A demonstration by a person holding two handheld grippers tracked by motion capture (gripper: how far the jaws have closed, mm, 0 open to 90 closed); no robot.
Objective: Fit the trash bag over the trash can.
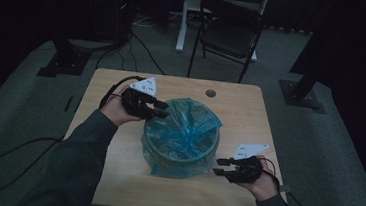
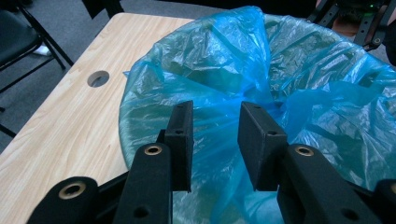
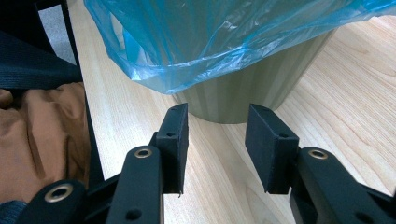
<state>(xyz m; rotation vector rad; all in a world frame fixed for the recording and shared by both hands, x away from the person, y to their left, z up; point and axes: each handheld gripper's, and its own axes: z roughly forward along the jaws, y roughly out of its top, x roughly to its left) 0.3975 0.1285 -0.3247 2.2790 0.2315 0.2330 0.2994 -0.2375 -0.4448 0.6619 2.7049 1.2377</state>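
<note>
Tongs (image 1: pixel 163 110) (image 1: pixel 220 167) parted, flanking blue-bagged bin (image 1: pixel 182 135) on table (image 1: pixel 241 103).

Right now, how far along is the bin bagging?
Done: blue bag sits in the bin, edge draped over the rim. In hand: left tongs open at the bag's near edge; right tongs open, clear of the bin's base. Left: probably smoothing the crumpled liner.

1. Round olive-green ribbed plastic bin (image 3: pixel 252 88): upright, near centre of light wooden table (image 1: pixel 114 177).
2. Crinkled translucent blue plastic bag liner (image 1: pixel 183 133): seated inside bin, mouth open, edge folded outward over rim, hanging partway down outer wall.
</note>
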